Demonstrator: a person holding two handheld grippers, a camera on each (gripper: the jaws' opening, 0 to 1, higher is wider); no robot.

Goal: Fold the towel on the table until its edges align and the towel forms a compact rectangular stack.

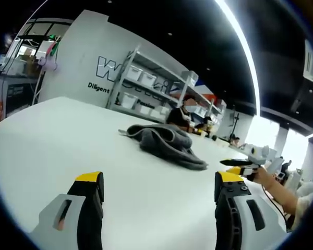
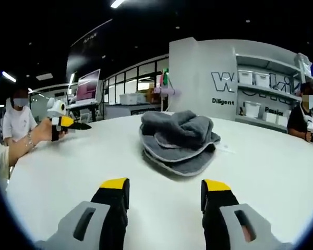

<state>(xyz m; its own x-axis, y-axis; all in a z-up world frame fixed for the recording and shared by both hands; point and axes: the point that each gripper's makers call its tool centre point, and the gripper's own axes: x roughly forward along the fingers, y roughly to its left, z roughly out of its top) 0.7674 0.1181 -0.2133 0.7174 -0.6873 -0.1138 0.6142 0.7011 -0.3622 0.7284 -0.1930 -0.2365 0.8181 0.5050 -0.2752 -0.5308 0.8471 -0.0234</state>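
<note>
Grey towel [image 1: 166, 144] [image 2: 178, 139] lies crumpled in a heap mid-table [image 1: 52, 140] [image 2: 271, 166], unfolded. Left gripper [image 1: 159, 187] low over the table, short of the towel, jaws wide apart, holding nothing. Right gripper [image 2: 165, 188] likewise near it, jaws spread, empty. Shelves [image 1: 146, 86] with bins behind.

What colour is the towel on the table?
The towel is plain dark grey, crumpled on the white table; clearest in the right gripper view.
</note>
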